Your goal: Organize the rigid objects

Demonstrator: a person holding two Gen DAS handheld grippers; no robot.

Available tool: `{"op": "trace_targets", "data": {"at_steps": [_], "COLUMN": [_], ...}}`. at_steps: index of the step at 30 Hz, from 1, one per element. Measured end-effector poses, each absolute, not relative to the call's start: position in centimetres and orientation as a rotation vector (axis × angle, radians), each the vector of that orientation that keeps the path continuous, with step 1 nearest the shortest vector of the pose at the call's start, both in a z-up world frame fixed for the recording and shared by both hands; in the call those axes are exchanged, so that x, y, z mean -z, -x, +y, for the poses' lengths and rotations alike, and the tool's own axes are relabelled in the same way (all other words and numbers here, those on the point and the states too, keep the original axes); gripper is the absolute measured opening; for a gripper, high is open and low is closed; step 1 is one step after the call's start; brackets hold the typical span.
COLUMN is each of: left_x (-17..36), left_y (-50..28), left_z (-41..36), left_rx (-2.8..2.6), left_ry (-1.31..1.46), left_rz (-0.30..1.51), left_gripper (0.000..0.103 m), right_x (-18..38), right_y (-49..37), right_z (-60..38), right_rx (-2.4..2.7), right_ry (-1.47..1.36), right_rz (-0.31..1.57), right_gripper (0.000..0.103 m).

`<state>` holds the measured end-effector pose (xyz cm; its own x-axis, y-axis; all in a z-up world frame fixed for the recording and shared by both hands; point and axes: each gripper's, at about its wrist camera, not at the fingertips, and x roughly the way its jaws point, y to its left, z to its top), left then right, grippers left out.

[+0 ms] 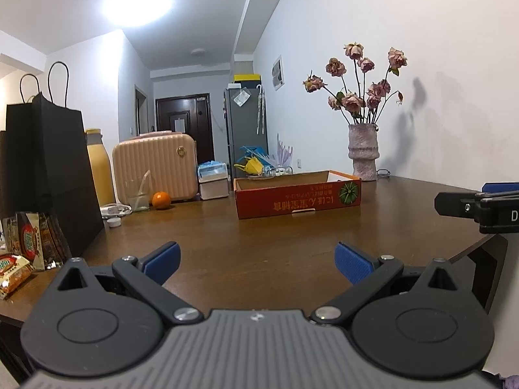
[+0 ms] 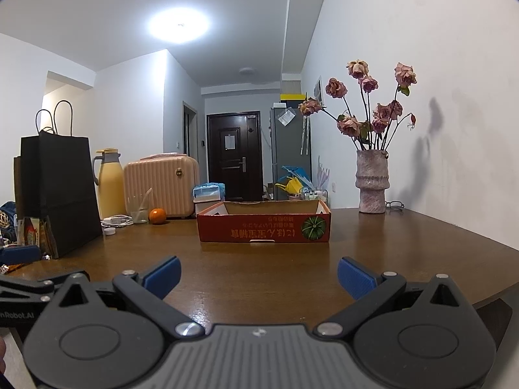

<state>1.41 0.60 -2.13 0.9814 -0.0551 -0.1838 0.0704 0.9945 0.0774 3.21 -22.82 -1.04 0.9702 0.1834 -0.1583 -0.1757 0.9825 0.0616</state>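
Squarely ahead at 12 o'clock, a shallow red cardboard box (image 2: 264, 225) printed with a green pumpkin and inverted white lettering sits open-topped on the brown wooden bench (image 2: 259, 275); its inside shows only bare cardboard from this low angle. Both tools hover low over the near edge of the bench, well apart from the box. The left gripper (image 1: 256, 261) has its blue-padded fingers spread wide with nothing between them, and the right gripper (image 2: 259, 275) is likewise splayed and empty, touching nothing. At 10 o'clock from the right wrist, an orange (image 2: 157, 216) rests beside a clear glass (image 2: 139, 210) holding a thin straw-like stick, in front of a ribbed pink hard-shell case (image 2: 161, 188). A yellow thermos jug (image 2: 108, 184) stands next to a tall black paper bag (image 2: 60, 191), with snack packets (image 1: 30, 243) at the bag's foot. A white charger and cable (image 2: 116, 220) lie near the bag. At 2 o'clock, a textured pink vase (image 2: 372, 181) of dried roses stands by the white wall, with spectacles (image 2: 395, 206) just beside it.
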Motion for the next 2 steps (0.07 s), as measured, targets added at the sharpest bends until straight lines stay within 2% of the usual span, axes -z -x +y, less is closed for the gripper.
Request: {"op": "trace_targets", "data": {"at_steps": [2], "left_x": [2.21], "left_y": [-1.43], "left_z": [0.66], "left_rx": [0.071], "left_ry": [-0.077], "left_rz": [0.195], "left_gripper": [0.103], "right_x": [1.11], "right_y": [-3.21], "right_z": [-22.82], "right_rx": [-0.180], "right_ry": [-0.049], "right_rz": [0.166], "right_gripper": [0.103]}}
